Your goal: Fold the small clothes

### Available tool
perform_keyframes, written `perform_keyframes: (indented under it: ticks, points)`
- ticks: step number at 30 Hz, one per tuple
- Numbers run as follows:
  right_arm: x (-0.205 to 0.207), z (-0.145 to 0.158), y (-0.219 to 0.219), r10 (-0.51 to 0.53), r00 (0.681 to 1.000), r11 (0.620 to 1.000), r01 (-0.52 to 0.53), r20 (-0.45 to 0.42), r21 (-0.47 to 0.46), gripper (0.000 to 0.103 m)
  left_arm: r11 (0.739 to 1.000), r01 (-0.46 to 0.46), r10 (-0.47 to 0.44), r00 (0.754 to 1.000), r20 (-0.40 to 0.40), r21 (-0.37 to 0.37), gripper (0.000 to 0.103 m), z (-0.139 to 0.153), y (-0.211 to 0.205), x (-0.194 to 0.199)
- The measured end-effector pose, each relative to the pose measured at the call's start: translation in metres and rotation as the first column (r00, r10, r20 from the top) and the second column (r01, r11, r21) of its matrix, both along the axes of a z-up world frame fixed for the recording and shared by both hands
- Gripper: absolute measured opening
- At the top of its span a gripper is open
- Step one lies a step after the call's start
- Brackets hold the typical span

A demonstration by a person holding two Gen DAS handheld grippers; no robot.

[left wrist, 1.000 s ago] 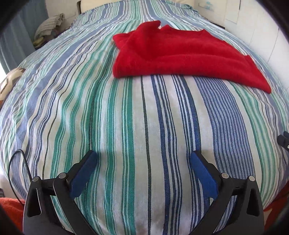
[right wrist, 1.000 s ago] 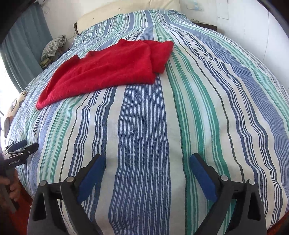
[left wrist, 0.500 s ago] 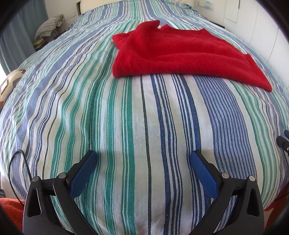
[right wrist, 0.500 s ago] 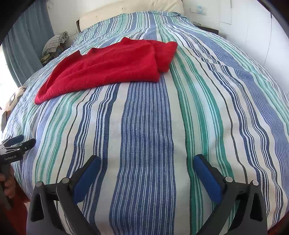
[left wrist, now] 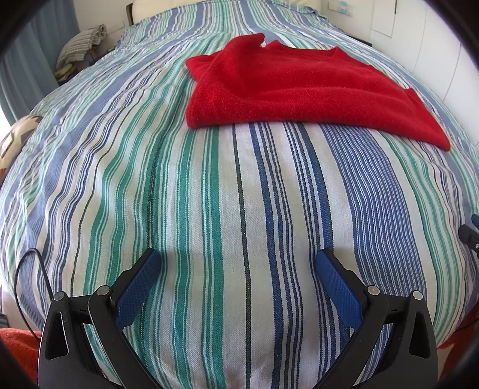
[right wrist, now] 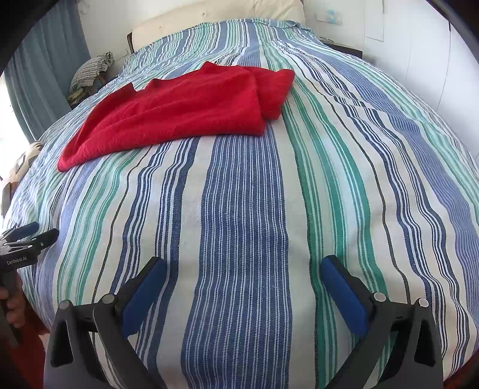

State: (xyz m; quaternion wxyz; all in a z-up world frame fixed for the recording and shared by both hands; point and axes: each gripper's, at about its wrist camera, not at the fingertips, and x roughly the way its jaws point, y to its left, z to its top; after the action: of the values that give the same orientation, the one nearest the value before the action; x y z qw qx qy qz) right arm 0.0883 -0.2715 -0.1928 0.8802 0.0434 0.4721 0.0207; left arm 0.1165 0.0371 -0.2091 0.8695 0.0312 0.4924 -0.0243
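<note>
Red sweater lying folded on the striped bedspread, up toward the far half of the bed, sitting flat with one thicker doubled-over edge facing the left wrist camera. Showing up in the right wrist view too, stretched out to the left of centre, with a folded sleeve part tucked at its right end.

Left gripper hovering low over the near part of the bedspread, jaws spread wide, blue pads well apart and gripping nothing. Sitting well short of the sweater, nothing but stripes in between.

Right gripper doing pretty much the same thing: jaws gaping wide, nothing between the blue pads, pointing up a broad blue stripe, sweater well ahead and off to the left.

Also peeking in at the left edge of the right wrist view: the left gripper's black tip with a bit of white lettering, and a hand wrapped around the handle below it.

Off to the side: checked cloth bundle piled beside the bed near the blue curtain, pale headboard at the far end, thin black cable looping at the lower left in the left wrist view.
</note>
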Motion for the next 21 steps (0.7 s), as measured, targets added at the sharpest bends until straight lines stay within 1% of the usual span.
perform_keyframes:
  ticks: [21]
  points:
    - [-0.0002, -0.0002, 0.0009, 0.003, 1.0, 1.0, -0.003, 0.002, -0.007, 0.103, 1.0, 0.0, 0.0, 1.0, 0.0, 0.0, 0.102, -0.0003, -0.0004, 0.0001]
